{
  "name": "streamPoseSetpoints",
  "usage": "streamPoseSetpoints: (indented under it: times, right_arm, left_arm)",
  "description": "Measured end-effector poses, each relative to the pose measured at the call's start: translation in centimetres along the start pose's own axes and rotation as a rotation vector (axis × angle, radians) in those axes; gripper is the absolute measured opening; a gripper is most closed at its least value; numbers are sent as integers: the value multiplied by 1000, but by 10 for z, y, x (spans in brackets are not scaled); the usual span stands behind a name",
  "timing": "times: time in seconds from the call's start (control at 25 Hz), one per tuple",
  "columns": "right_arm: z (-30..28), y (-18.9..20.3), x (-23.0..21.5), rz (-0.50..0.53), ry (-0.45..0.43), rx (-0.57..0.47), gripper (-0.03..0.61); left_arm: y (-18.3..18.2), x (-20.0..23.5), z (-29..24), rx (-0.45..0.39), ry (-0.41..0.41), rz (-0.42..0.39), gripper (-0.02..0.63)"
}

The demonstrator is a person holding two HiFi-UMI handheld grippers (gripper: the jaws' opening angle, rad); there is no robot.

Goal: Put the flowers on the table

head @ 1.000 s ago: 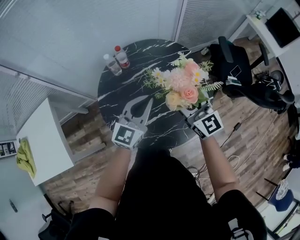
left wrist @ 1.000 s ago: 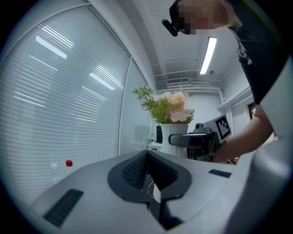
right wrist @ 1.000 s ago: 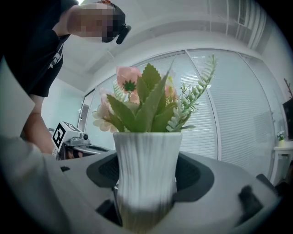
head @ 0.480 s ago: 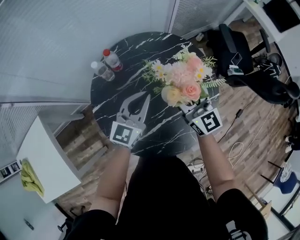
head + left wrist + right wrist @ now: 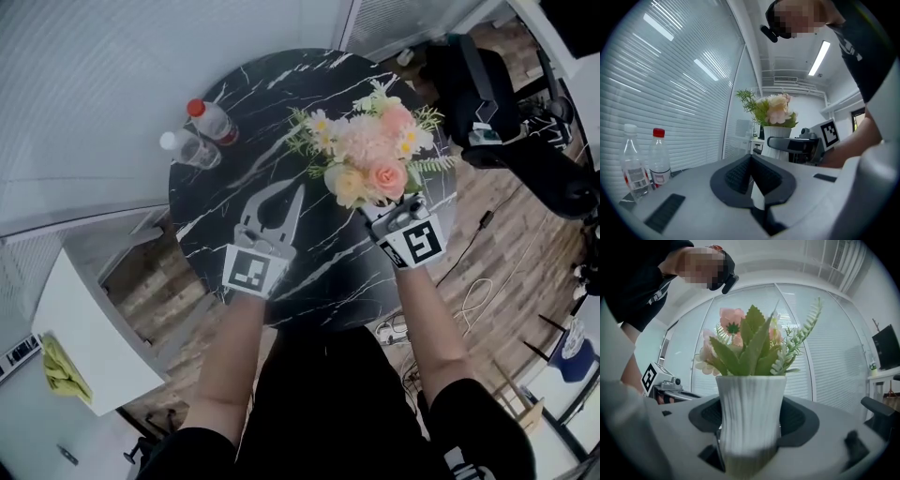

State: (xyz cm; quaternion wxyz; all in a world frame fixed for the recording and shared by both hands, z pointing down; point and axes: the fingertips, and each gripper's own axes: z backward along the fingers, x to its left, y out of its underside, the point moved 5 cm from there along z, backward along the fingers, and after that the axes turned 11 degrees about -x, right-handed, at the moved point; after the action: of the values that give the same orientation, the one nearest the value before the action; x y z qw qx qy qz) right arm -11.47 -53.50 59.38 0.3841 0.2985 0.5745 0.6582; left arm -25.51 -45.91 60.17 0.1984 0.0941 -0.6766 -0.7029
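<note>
I'm standing in an office: slatted blinds (image 5: 84,84) wall me in at eleven o'clock, a black swivel chair (image 5: 480,89) sits at two, strip ceiling lights (image 5: 819,58) run overhead, and a round marble meeting table (image 5: 272,103) is at twelve.

Ahead of your left claw (image 5: 292,194) and off to its left, you have two clear bottles standing upright close together: a red-capped bottle (image 5: 212,122) and a white-capped bottle (image 5: 187,150). Behind the claw to its left, a yellow cloth (image 5: 61,364) lies on a white cabinet (image 5: 103,319). Far to its right, a black office chair (image 5: 487,94) sits on the wooden floor (image 5: 506,244).
</note>
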Motion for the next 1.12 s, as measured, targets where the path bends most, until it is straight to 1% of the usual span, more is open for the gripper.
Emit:
streamPoseSetpoints:
  times: [0.16, 0.24, 0.36, 0.48, 0.68, 0.8, 0.92, 1.12]
  right_arm:
    - [-10, 21, -5, 10, -3, 9, 341]
    - [-13, 30, -6, 34, -2, 16, 341]
    - [-15, 41, -5, 63, 1, 26, 342]
    - [-16, 43, -7, 48, 4, 15, 342]
    - [-20, 44, -9, 21, -21, 22, 342]
    - [-20, 46, -9, -6, -28, 40, 342]
    - [-19, 46, -11, -26, -28, 70, 344]
    - [-14, 36, -11, -47, -48, 97, 347]
  left_arm:
    - [18, 12, -8, 2, -4, 4, 12]
    - [23, 15, -11, -4, -7, -5, 12]
    - [29, 17, -13, -7, -25, 25, 12]
    - [35, 18, -16, -7, -32, 43, 12]
    - [39, 19, -20, 5, -26, 34, 12]
    - [38, 18, -21, 14, -29, 40, 12]
    - [31, 18, -22, 4, -45, 60, 12]
    - [25, 15, -19, 30, -23, 23, 12]
